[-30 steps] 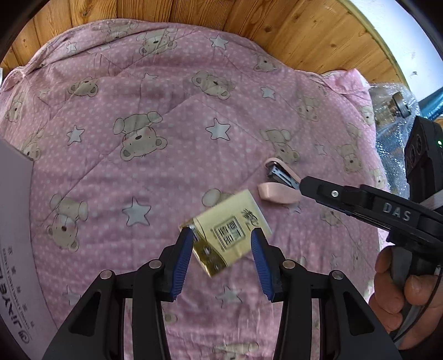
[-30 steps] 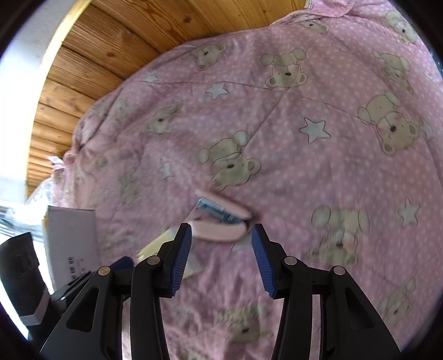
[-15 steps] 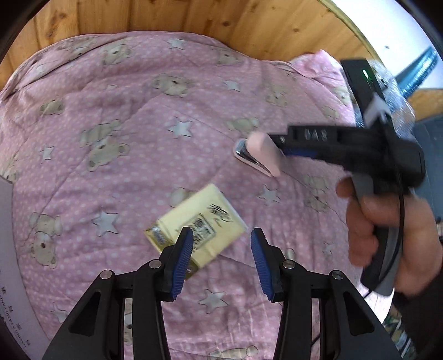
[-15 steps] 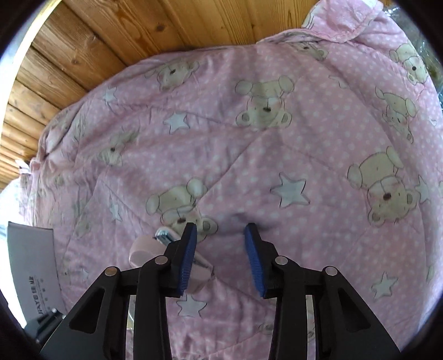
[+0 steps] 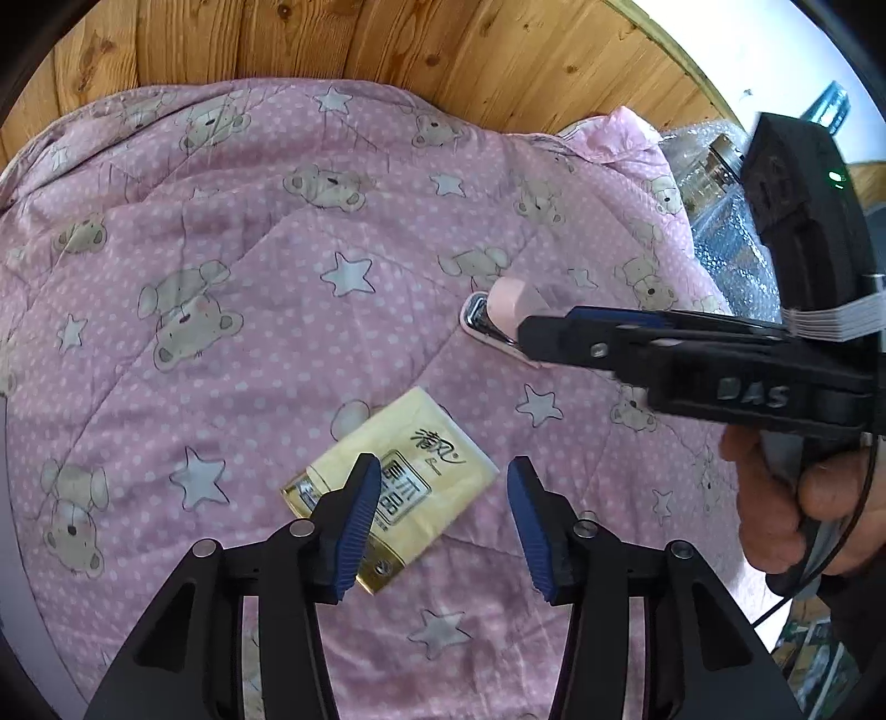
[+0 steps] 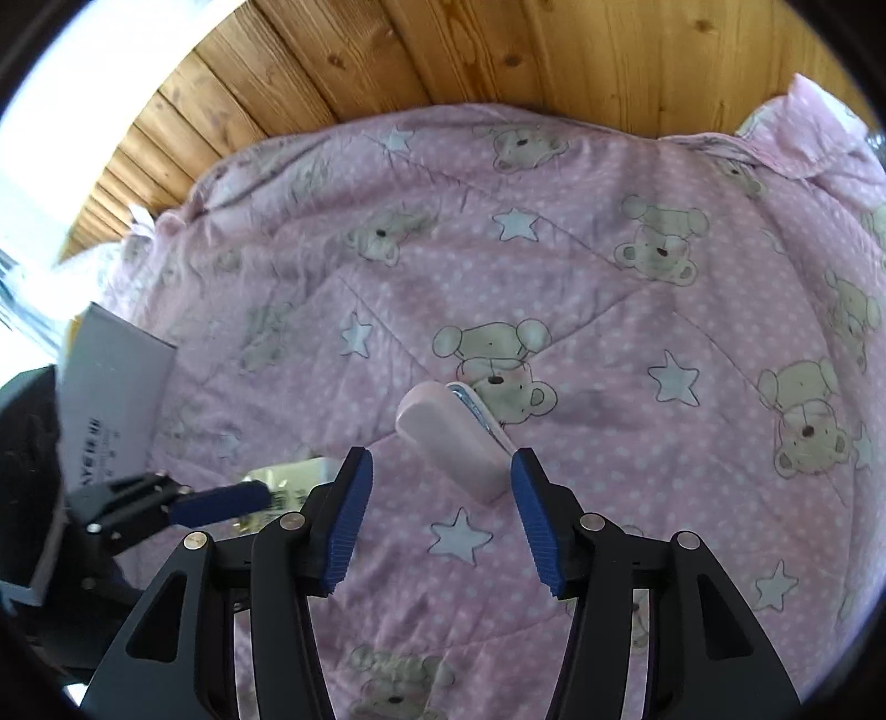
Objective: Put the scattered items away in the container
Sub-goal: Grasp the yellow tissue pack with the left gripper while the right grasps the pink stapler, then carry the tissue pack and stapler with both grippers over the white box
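One tissue pack point(image 5: 398, 493) and one pink stapler point(image 6: 454, 437) lie between two spread, empty hand-held grippers point(image 5: 440, 520).

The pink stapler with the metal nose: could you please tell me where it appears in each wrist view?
Left wrist view: the pink stapler sits right of centre, partly behind the right tongs.
Right wrist view: the stapler lies centre, just ahead of the open tongs.
Shared landmark: the yellow tissue pack lying on the quilt.

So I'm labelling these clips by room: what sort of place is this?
Probably a bedroom at home: a pink quilt printed with bears and stars covers the surface, backed by a wood-plank wall, with a tissue pack and pink stapler lying on it.
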